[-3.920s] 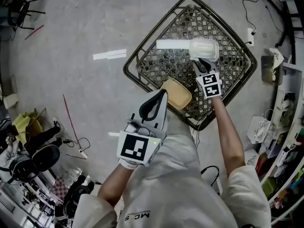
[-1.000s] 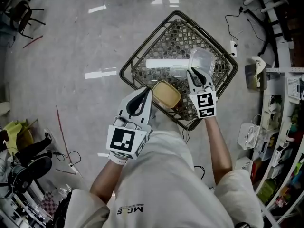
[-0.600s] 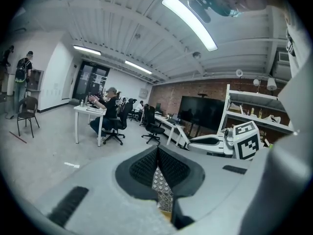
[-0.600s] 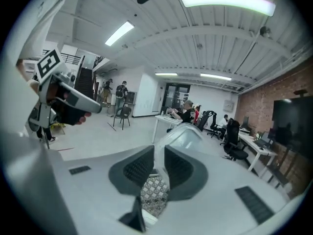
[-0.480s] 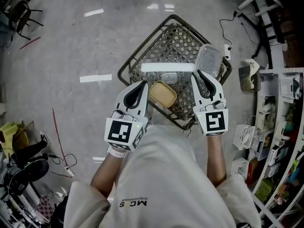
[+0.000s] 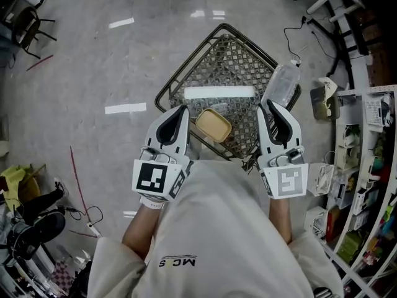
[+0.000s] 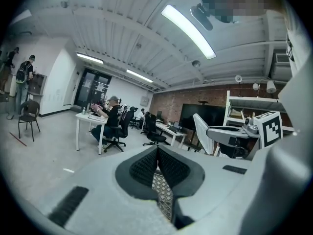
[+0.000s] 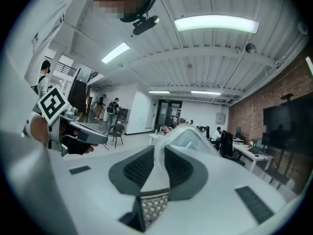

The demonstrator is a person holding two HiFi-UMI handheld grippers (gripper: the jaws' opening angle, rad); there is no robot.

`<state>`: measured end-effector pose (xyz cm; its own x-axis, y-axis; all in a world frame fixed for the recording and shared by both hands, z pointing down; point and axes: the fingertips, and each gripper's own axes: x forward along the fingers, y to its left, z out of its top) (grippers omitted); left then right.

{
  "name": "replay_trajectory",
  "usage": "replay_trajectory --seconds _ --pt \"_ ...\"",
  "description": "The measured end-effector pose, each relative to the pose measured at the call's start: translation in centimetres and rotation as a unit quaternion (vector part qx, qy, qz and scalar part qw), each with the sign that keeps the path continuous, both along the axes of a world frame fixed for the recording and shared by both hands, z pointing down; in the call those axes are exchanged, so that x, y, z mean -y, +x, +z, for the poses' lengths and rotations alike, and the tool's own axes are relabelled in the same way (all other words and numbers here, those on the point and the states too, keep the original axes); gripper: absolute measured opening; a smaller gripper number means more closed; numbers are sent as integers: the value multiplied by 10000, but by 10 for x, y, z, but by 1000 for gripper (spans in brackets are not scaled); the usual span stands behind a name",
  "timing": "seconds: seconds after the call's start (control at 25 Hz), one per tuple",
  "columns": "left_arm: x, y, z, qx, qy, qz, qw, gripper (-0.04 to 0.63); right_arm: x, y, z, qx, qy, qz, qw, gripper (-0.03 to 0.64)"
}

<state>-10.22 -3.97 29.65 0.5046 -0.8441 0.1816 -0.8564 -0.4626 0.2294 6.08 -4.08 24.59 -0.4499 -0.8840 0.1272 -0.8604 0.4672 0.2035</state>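
My right gripper (image 6: 272,105) is shut on the rim of a clear plastic container (image 6: 282,84) and holds it up over the right corner of a dark metal lattice table (image 6: 231,53). In the right gripper view the container (image 8: 188,134) rises from between the closed jaws of the gripper (image 8: 159,153). My left gripper (image 6: 180,110) is shut with nothing in it, held up at the table's near left edge. A tan shallow container (image 6: 213,124) lies on the lattice between the two grippers. The left gripper view shows the closed left gripper (image 7: 157,151) and, to the right, the clear container (image 7: 202,132).
A long white strip (image 6: 219,92) lies across the lattice table. White shelving with clutter (image 6: 366,166) stands at the right. Cables and a power strip (image 6: 296,27) run on the floor beyond the table. Seated people and desks (image 7: 105,124) are far off in the room.
My right gripper has lifted the clear container off the lattice and carried it to the right and up. Both grippers have tilted upward, towards the room.
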Motion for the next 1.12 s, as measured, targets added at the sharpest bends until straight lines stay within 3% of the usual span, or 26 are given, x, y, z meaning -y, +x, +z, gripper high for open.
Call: replay_trajectory --seconds 0.4,0.6,1.12 --pt "-7 -2 -12 -23 88 -28 10000 25 -20 24 0 148 32 332 9993 80" --pt "-9 0 -13 0 81 2 10000 25 -23 32 10 474 -135 465 9977 80" --pt "-9 8 -14 43 56 35 10000 25 -22 31 18 619 -238 413 9969 80"
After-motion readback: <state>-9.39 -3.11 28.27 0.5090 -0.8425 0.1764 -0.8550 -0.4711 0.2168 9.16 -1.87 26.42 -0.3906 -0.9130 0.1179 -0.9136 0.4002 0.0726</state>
